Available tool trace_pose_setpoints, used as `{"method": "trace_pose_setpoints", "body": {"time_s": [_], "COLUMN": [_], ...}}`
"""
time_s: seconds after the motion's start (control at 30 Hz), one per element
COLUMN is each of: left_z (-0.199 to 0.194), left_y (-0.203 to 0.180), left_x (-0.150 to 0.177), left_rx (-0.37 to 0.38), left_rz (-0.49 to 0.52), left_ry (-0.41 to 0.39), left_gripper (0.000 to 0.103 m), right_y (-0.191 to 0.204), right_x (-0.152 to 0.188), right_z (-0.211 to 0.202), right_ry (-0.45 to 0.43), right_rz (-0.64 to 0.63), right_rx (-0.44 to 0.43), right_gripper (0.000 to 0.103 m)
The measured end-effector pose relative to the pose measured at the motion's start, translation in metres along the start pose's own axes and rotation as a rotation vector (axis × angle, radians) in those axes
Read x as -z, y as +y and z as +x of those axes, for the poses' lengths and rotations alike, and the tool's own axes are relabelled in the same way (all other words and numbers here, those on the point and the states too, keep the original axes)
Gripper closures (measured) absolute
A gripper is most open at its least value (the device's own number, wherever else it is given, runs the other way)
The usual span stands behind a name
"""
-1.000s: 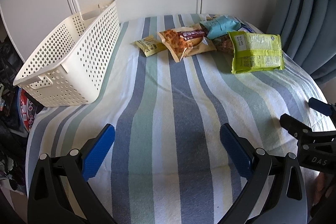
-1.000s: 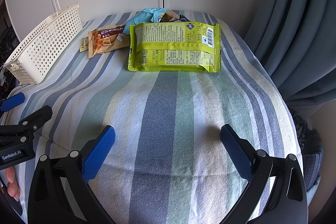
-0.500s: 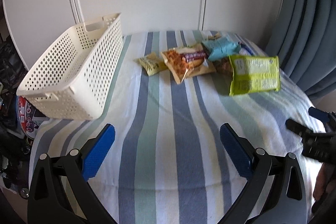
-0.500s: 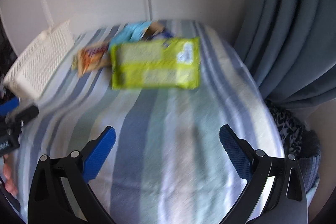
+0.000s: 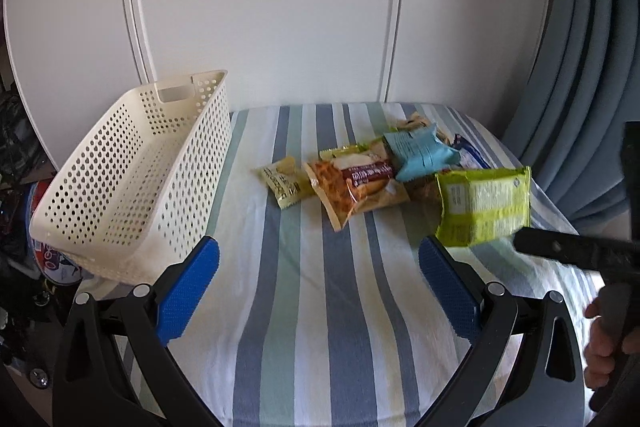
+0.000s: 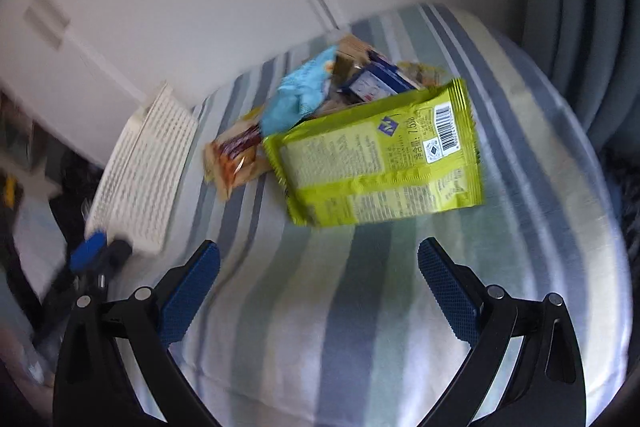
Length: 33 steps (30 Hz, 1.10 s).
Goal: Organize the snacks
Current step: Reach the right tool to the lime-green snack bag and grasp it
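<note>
Lime-green packet (image 6: pixel 376 157): glossy foil, printed back up, lying flat on the striped cloth (image 6: pixel 360 307); dead ahead of the right gripper (image 6: pixel 318 291) and near its fingertips; long axis running across that gripper's line of reach, slightly skewed, barcode end to its right
Right gripper: jaws spread wide, blue pads (image 6: pixel 190 293) bare, nothing held; hovers above the cloth just short of the packet's near edge
Left gripper (image 5: pixel 318 293): also wide open and empty; the green packet sits ahead and off to its right, farther away
Nearer hand: the right, by my reading; the packet is centred between its fingers
Other snacks: a heap just beyond the green packet; light-blue bag (image 6: pixel 304 95), orange waffle packet (image 5: pixel 352 189), small yellow sachet (image 5: pixel 282 183), a dark-blue pack (image 6: pixel 376 83) partly buried
Basket (image 5: pixel 132 171): cream perforated plastic, empty, ahead-left of the left gripper and far left of the right one, well apart from the heap
Coming move, as a judgement: advance the right gripper onto the near long edge and pinch there; the packet seems wider than the jaw gap, so an edge grip looks more likely than spanning it
Progress: nothing in the basket yet
</note>
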<state>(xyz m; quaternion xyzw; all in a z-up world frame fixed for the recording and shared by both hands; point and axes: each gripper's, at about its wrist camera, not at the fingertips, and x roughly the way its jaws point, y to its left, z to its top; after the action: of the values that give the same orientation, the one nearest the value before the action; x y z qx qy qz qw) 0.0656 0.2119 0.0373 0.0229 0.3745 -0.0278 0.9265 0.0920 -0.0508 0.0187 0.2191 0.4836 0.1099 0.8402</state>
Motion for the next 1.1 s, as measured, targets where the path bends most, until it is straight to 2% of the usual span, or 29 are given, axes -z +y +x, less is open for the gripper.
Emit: {"method": "trace_pose_setpoints", "body": {"time_s": [0.13, 0.3, 0.37, 0.47, 0.53, 0.67, 0.87, 0.93, 1.03, 1.1], "left_z": [-0.001, -0.003, -0.001, 0.001, 0.004, 0.007, 0.012, 0.011, 0.01, 0.009], "left_y": [0.008, 0.016, 0.018, 0.019, 0.021, 0.023, 0.02, 0.019, 0.02, 0.024], "left_x": [-0.003, -0.009, -0.009, -0.007, -0.005, -0.002, 0.001, 0.002, 0.003, 0.004], "left_rx": [0.004, 0.008, 0.014, 0.021, 0.026, 0.032, 0.058, 0.063, 0.057, 0.051], "left_rz": [-0.012, -0.034, -0.04, -0.048, -0.054, -0.064, -0.074, -0.066, -0.069, -0.086], "left_ry": [-0.001, -0.014, -0.018, -0.013, -0.006, -0.001, -0.001, -0.004, -0.018, -0.021], "left_gripper": [0.002, 0.002, 0.002, 0.002, 0.002, 0.002, 0.002, 0.002, 0.002, 0.002], "right_y": [-0.011, -0.022, -0.021, -0.018, -0.016, -0.003, -0.014, -0.02, -0.024, -0.028], "right_x": [-0.02, -0.034, -0.037, -0.044, -0.052, -0.058, -0.033, -0.026, -0.032, -0.038], "right_z": [0.017, 0.023, 0.023, 0.024, 0.026, 0.019, 0.008, 0.01, 0.024, 0.035], "right_ry": [-0.006, -0.036, -0.053, -0.083, -0.134, -0.192, -0.19, -0.173, -0.15, -0.144], "right_rz": [0.163, 0.329, 0.357, 0.371, 0.32, 0.172, 0.289, 0.34, 0.391, 0.421], "right_rx": [-0.044, -0.05, -0.044, -0.039, -0.051, 0.073, 0.036, -0.006, -0.027, -0.006], "right_gripper": [0.005, 0.005, 0.005, 0.005, 0.005, 0.005, 0.005, 0.005, 0.006, 0.007]}}
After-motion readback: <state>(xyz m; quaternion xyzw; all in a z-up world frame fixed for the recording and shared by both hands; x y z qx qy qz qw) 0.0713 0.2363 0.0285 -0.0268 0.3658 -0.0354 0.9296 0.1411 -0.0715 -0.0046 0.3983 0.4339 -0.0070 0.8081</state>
